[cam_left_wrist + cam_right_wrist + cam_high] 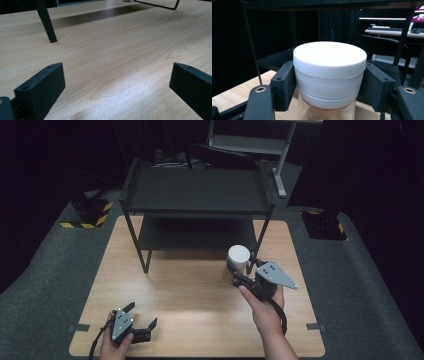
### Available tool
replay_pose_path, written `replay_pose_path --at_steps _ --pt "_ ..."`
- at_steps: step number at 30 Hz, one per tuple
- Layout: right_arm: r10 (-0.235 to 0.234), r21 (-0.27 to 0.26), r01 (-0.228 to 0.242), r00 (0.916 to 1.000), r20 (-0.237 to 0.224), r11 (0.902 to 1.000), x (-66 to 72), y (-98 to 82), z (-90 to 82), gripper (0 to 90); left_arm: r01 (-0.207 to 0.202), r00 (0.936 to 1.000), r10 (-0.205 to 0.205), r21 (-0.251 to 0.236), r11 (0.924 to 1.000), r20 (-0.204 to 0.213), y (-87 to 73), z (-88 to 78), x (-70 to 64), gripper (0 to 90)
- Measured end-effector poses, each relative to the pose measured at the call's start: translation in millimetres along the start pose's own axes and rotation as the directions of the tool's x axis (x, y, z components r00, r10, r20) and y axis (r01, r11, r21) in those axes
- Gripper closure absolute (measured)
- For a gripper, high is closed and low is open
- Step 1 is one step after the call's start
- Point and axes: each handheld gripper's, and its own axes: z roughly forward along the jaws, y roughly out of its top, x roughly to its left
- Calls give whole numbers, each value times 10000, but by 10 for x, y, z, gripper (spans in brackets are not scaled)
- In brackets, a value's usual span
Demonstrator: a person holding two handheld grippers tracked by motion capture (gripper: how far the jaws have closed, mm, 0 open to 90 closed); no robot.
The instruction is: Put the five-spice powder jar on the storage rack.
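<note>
A clear jar with a white lid (pixel 238 259) hangs above the wooden table (pixel 190 285), in front of the black two-tier shelf rack (pixel 197 195). My right gripper (pixel 240 272) is shut on the jar, its black jaws pressing both sides of the white lid (pixel 329 67). The jar's clear body (pixel 325 112) shows brownish contents below the lid. Low over the table's near left corner, my left gripper (pixel 142 320) is open, its fingers (pixel 42 86) wide apart with bare wood (pixel 112 75) between them.
The rack's front legs (pixel 145 262) stand on the table's far half, one leg (pixel 47 25) ahead of the left gripper. Grey carpet (pixel 45 290) surrounds the table. Yellow-black striped blocks (pixel 90 212) sit on the floor at both sides. A desk frame (pixel 280 160) stands behind the rack.
</note>
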Motion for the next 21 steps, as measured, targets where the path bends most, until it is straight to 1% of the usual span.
replay_pose_path --at_steps 11,18,21 --pt "-263 -61 263 9997 3 9996 87 131 353 339 2 10000 -2 -15 10000 64 -2 0 8 5" --pt "-237 2 237 9997 3 9997 93 242 550 339 -16 10000 17 -44 10000 50 -6 0 3 5" --pt "-226 -7 226 9997 75 9997 100 286 636 339 -45 10000 45 -56 10000 59 -8 -1 4 5"
